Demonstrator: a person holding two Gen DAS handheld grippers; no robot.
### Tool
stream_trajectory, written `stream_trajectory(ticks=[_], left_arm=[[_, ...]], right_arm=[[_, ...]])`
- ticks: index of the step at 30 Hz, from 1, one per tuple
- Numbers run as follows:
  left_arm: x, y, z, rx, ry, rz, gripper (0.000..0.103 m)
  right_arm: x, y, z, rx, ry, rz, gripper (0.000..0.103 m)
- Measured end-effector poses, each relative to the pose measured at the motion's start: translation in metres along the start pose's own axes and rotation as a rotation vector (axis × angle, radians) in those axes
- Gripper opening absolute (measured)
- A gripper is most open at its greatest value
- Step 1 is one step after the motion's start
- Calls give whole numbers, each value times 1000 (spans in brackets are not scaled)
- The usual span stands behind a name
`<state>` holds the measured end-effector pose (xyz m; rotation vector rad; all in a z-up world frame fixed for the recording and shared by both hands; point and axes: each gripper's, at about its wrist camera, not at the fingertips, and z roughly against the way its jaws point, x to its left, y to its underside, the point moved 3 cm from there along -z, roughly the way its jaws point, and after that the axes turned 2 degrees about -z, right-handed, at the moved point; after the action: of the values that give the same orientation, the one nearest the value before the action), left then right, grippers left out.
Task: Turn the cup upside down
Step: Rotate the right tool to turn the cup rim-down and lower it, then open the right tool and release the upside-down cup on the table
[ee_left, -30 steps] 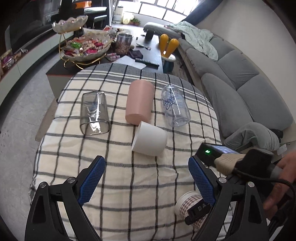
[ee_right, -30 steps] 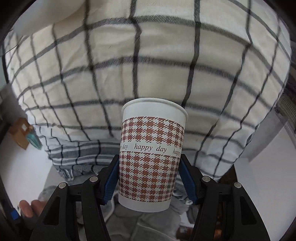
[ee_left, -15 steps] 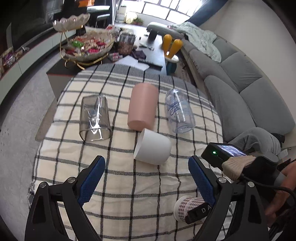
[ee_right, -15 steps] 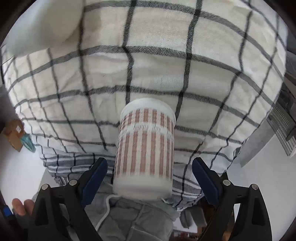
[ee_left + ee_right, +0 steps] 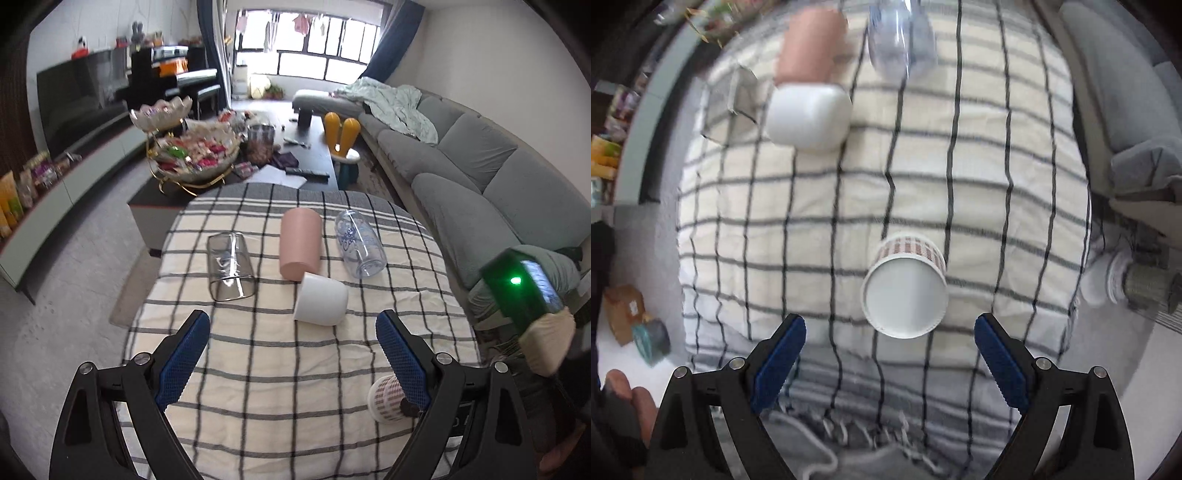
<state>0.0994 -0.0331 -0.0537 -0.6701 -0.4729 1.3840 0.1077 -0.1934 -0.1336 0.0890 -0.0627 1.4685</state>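
A paper cup with a red houndstooth print (image 5: 905,288) stands upside down on the checked tablecloth (image 5: 990,184), its white base facing up. It also shows in the left wrist view (image 5: 386,400), partly behind my left gripper's right finger. My right gripper (image 5: 890,354) is open and empty, above and just behind the cup. My left gripper (image 5: 291,354) is open and empty over the near part of the table.
Lying on their sides further back are a clear glass (image 5: 229,266), a pink cup (image 5: 300,243), a white cup (image 5: 320,300) and a clear plastic cup with blue print (image 5: 358,243). A grey sofa (image 5: 480,177) is right, a coffee table with snacks (image 5: 192,155) beyond.
My right gripper opened, let go of the paper cup and pulled up and back. The cup now stands upside down on the cloth. The left gripper rose a little.
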Motion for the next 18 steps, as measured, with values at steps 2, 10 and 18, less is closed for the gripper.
stream_trajectory(ticks=[2,10,18], left_arm=[[0,7,6,-9,-24,-17,92],[2,31,18,-5,-71,-43,92],[-4,47,22,10,-83,-87,92]], right_arm=[[1,10,6,-109,-5,-18,93],[-14,42,37,-511,39,-163,93],[-9,69,67,-716,143,-150,93]])
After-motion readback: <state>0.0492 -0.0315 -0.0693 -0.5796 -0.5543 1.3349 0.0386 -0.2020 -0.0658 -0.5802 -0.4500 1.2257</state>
